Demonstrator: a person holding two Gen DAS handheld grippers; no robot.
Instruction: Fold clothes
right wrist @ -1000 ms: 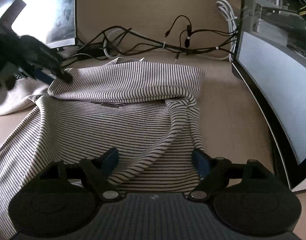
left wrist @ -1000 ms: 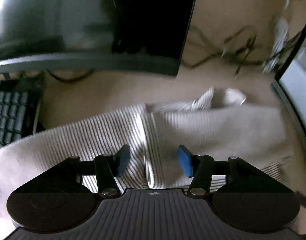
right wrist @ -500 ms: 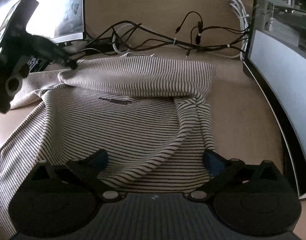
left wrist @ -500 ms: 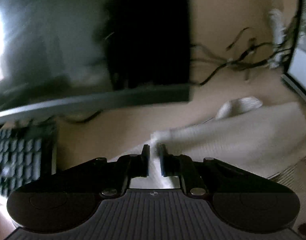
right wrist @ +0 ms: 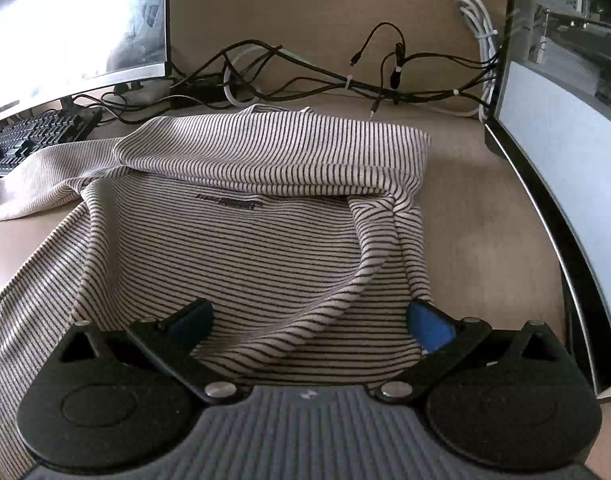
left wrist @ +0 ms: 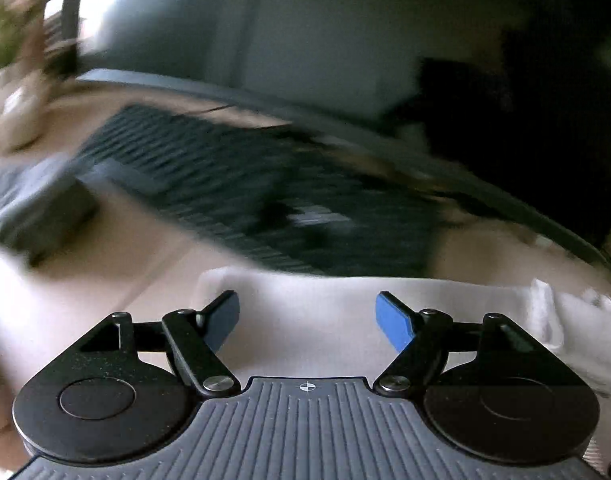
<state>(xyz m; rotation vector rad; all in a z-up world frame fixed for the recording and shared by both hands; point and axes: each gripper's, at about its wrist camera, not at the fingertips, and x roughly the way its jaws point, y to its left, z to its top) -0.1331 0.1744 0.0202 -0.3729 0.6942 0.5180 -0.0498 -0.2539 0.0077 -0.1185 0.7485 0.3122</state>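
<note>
Both tools stand spread, gripping nothing. The left tool (left wrist: 307, 316) hangs over pale, blurred cloth, a keyboard (left wrist: 241, 184) at 12 o'clock. The right tool (right wrist: 309, 322) sits above the striped shirt (right wrist: 233, 240) lying half-folded on the desk (right wrist: 477, 216), cables (right wrist: 345, 80) at 12 o'clock.

Left wrist view smeared w/ motion blur: keyboard (left wrist: 241, 192) keys unreadable, objects at far left are just blobs. Right wrist view: striped shirt (right wrist: 241, 248) cut off at left edge (chest print too small to read).
</note>
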